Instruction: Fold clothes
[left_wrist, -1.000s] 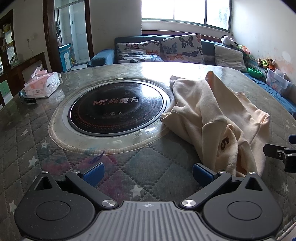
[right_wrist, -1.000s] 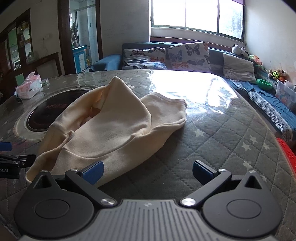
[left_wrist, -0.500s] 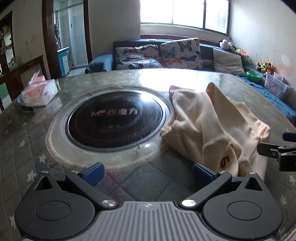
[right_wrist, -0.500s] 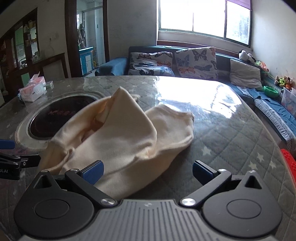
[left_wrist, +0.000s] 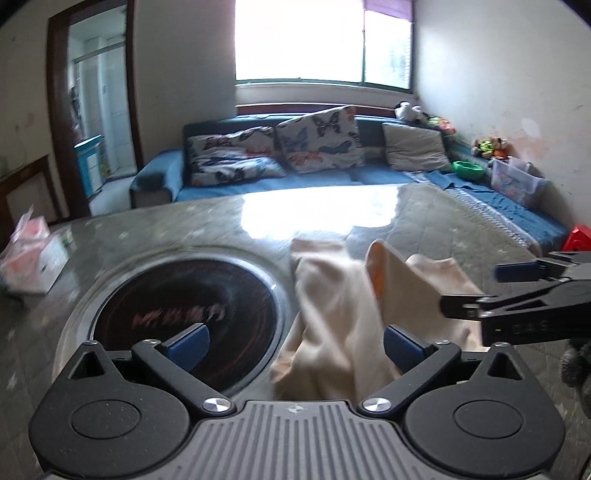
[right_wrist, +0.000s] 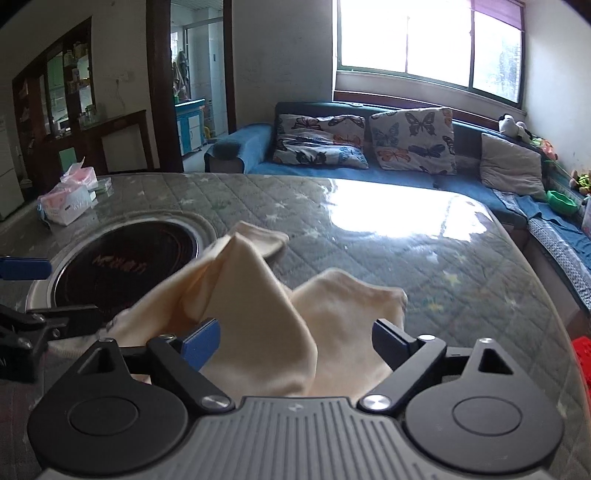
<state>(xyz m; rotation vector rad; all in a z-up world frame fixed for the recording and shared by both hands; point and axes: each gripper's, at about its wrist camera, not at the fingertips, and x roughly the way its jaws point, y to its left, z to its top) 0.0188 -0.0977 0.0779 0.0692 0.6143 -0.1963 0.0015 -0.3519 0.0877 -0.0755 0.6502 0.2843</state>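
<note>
**Q:** While both grippers face the table, how do their jaws stand?

**A:** The left gripper (left_wrist: 293, 341) has its 2 blue-tipped jaws spread wide, with nothing pinched. The right gripper (right_wrist: 295, 339) is spread wide too, and grips nothing.

**Q:** Where is the clothing relative to those jaws?

**A:** A cream garment (right_wrist: 258, 314) lies rumpled on the table. In the right wrist view it fills the gap between the jaws and runs ahead of them, rising to a peaked fold. Its cloth passes behind the left-hand blue tip; I cannot tell whether it touches. In the left wrist view the same garment (left_wrist: 332, 314) sits between the jaws toward the right-hand tip, a fold showing an orange inner side.

**Q:** Can either gripper see the other?

**A:** Yes. The right gripper (left_wrist: 517, 291) enters the left view from the right edge, beyond the right-hand jaw, over the garment's far side. The left gripper (right_wrist: 26, 291) shows at the left edge of the right view, beside the garment's left end.

**Q:** What lies further out?

**A:** Ahead and left of the jaws, a round black cooktop (left_wrist: 184, 310) is set into the quilted grey table (right_wrist: 461, 288). A pink tissue box (right_wrist: 68, 199) rests far left. Beyond the table stands a blue sofa (right_wrist: 406, 173) with butterfly cushions (right_wrist: 412, 140), under a bright window (right_wrist: 424, 40).
</note>
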